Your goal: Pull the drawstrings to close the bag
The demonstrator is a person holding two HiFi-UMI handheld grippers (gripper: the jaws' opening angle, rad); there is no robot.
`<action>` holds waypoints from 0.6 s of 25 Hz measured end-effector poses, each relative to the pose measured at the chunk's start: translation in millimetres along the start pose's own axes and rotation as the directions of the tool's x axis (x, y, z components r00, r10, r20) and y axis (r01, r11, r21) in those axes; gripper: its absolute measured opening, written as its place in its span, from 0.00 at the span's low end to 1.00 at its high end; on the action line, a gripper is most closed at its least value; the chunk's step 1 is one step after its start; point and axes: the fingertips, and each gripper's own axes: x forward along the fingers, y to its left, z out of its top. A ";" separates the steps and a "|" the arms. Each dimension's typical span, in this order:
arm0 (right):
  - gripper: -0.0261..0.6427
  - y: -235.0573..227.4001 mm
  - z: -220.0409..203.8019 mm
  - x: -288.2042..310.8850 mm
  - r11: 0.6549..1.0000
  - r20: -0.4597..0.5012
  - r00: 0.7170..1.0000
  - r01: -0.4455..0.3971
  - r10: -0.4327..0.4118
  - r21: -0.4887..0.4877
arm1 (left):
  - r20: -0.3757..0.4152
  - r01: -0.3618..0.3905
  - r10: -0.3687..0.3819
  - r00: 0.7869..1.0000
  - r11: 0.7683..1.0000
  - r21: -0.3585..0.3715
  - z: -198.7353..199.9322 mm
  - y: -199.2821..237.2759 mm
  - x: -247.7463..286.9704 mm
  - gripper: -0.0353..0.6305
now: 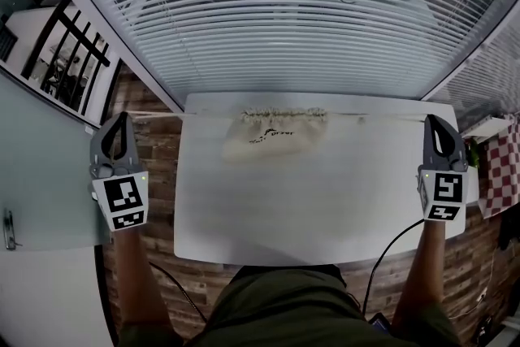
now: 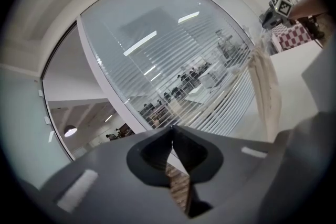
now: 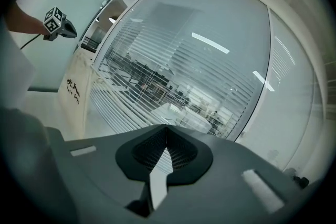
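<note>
1. Cream cloth, that's the bag [image 1: 276,134], lying at the far edge of the white table [image 1: 309,215], right up against the glass wall with its slatted blinds [image 1: 284,12]. There's dark print on its face, and the mouth along the far side is gathered into tight ruffles
2. Out to the left goes the left drawstring [image 1: 187,115], a thin pale line running off past the table's edge to the tip of the left gripper [image 1: 123,118]
3. Same story on the other side: the right drawstring [image 1: 374,118] stretches level over the table's far corner to the tip of the right gripper [image 1: 430,120]
4. Both cords look straight and taut, and the grippers are held well apart, one beyond each side of the table, with the bag midway between them
5. Left gripper view: the jaws are pressed together at their tips. The cord at the pinch is too fine to make out there, and the bag shows off to the right as a narrow cream strip
6. Right gripper view: these jaws meet at the tips too, and the bag sits off to the left, print showing
7. Both marker cubes face up at the head camera, a forearm behind each, and a black cable [image 1: 382,256] loops down from the right one
8. Wood-look floor [image 1: 158,175] lies beside the table, and a red-and-white checked cloth [image 1: 500,171] is at the right edge
</note>
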 end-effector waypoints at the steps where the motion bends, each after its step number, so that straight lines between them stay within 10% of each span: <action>1: 0.06 -3.2 -1.6 -1.0 1.000 -0.002 1.000 0.004 -0.004 0.003 | 0.001 0.001 -0.001 1.000 1.000 -0.004 -0.7 0.9 -0.4 0.07; 15: 0.06 -5.6 23.5 -13.8 1.000 0.094 0.996 -0.006 0.004 0.021 | 0.099 0.036 -0.027 0.995 0.995 -0.091 3.3 10.2 -10.7 0.07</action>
